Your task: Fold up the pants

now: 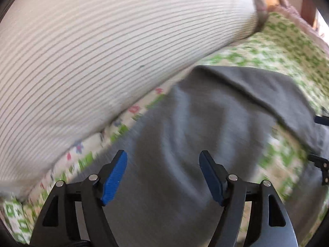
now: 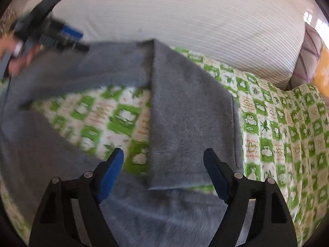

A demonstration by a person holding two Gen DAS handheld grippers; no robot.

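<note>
Grey fleece pants (image 2: 185, 113) lie partly folded on the green-patterned bedsheet (image 2: 277, 133), below the striped white pillow (image 2: 185, 20). Left tongs (image 1: 163, 177) and right tongs (image 2: 164, 175) released, grasping nothing. Next fold probably requires regripping an edge.
</note>
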